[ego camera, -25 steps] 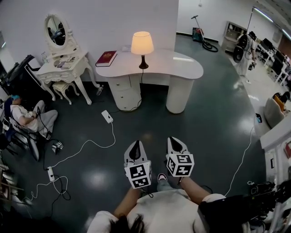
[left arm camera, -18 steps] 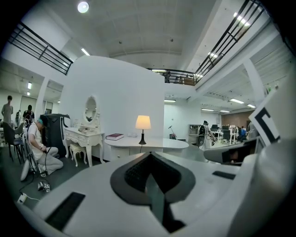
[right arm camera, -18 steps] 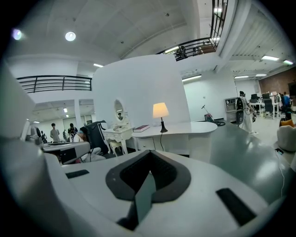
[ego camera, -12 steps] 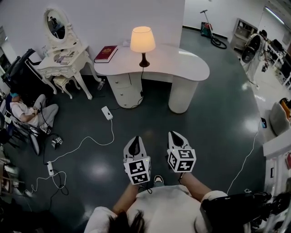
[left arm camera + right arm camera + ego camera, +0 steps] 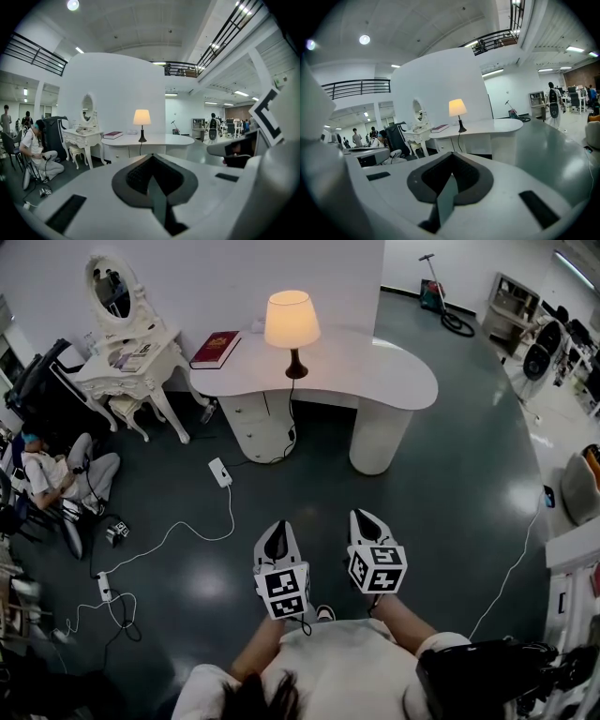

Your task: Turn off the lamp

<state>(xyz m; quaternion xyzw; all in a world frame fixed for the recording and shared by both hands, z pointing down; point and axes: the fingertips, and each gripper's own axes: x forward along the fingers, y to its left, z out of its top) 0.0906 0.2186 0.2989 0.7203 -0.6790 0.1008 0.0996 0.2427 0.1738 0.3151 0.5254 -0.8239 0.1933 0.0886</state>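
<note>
**Head view.** The table lamp [image 5: 292, 331], lit, with a cream shade and a dark stem and base, stands upright on the white kidney-shaped desk [image 5: 394, 381]. It is near the desk's back edge, close to the white wall. Its dark cord [image 5: 290, 423] hangs down the desk front beside the drawer unit. A dark red book [image 5: 216, 349] lies flat on the desk's left end, apart from the lamp; the gold print on its cover is too small to read.

Left of the desk stands a white dressing table [image 5: 131, 371] with an oval mirror [image 5: 110, 287]. A white socket block [image 5: 220, 473] lies on the dark floor, trailing a white cable. A person [image 5: 66, 479] sits on the floor at far left.

In the foreground, the left gripper [image 5: 277, 536] and right gripper [image 5: 367, 523] are side by side, well apart from the desk and pointing toward it. Their marker cubes [image 5: 284, 593] carry black-and-white square patterns only.

**Gripper views.** Each gripper's jaws are closed together with nothing between them. The lamp is seen beyond the tips.
</note>
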